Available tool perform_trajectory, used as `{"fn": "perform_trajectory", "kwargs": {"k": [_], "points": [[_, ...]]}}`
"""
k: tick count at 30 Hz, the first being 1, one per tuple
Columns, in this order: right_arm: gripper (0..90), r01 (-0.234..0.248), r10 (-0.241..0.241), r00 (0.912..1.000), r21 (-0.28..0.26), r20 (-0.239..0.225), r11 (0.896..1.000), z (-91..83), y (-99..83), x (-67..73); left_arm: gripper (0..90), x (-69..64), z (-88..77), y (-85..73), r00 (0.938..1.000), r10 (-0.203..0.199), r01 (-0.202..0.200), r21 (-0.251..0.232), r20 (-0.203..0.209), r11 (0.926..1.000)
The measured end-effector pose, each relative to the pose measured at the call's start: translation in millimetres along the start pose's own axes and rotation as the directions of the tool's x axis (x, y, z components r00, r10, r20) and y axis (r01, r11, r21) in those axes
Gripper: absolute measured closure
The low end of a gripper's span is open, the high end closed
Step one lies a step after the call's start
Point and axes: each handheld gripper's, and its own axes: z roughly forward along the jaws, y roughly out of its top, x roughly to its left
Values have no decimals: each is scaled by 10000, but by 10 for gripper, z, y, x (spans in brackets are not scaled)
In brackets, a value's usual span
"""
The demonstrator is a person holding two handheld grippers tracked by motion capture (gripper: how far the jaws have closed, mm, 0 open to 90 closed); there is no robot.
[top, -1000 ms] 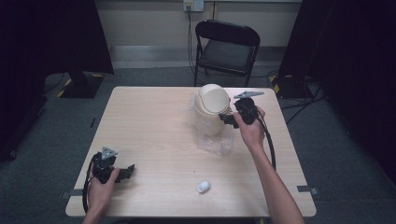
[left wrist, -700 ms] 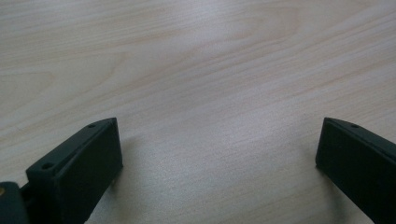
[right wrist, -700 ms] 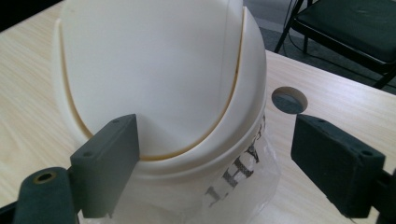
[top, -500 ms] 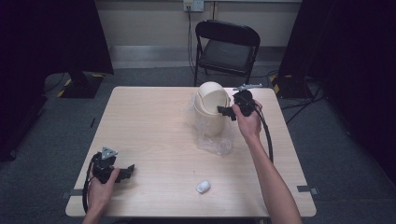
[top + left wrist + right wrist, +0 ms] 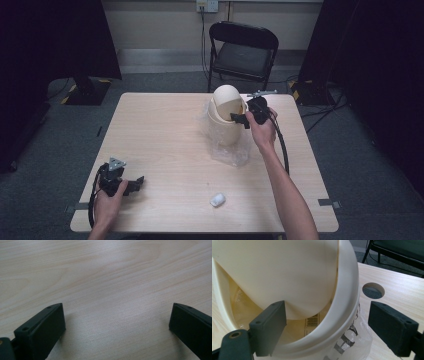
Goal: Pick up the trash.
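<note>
Black folding chair [image 5: 243, 49], grey floor [image 5: 360, 150]

Light falls evenly from overhead on the table [image 5: 165, 130], while the room around it sinks into dark. Shadows are soft. The high view is slightly grainy. Up close, the bin [image 5: 287, 277] looks bright and the near jaws blur.

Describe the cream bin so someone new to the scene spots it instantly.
Start at the light wooden table; toward its far right part, in front of the black folding chair, stands the cream bin on crinkled clear plastic. The right gripper is at its rim. It is the tallest thing there, with a domed swing lid, unlike the small white object near the front edge.
</note>
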Motion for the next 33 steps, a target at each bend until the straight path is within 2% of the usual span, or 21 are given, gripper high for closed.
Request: {"fn": "perform_trajectory", "kwargs": {"k": [4,6,9,12,16,22,25,28,31,33], "points": [[141,-279,278,9995,-66,-151,9996,58,-16,-21,0,0,0,0,10000,1,-1,0,0,10000],[143,-248,247,9996,-75,-147,9997,68,-15,-23,0,0,0,0,10000,-1,1,-2,0,10000],[146,-86,84,9998,126,198,9999,120,-12,-16,0,-1,0,-1,10000,-4,4,-6,2,10000],[156,-217,216,9997,127,79,9997,157,-9,-20,0,0,0,0,10000,2,-2,0,1,10000],[165,-9,5,9998,188,206,9998,180,3,15,0,0,0,0,10000,0,0,-1,-1,10000],[176,541,-560,9974,410,461,9977,134,58,80,0,-1,0,-1,10000,-1,1,-6,4,10000],[176,322,-329,9990,207,305,9993,86,81,78,0,-1,0,-1,10000,-2,2,-5,6,10000],[176,423,-425,9987,78,284,9991,24,97,85,0,0,0,0,10000,0,0,-2,2,10000],[173,121,-121,9999,-161,45,9998,-31,102,77,0,0,0,0,10000,-3,3,-4,1,10000],[174,123,-123,9999,-136,-6,9998,-53,96,76,0,0,0,0,10000,-1,1,-1,7,10000]]}}
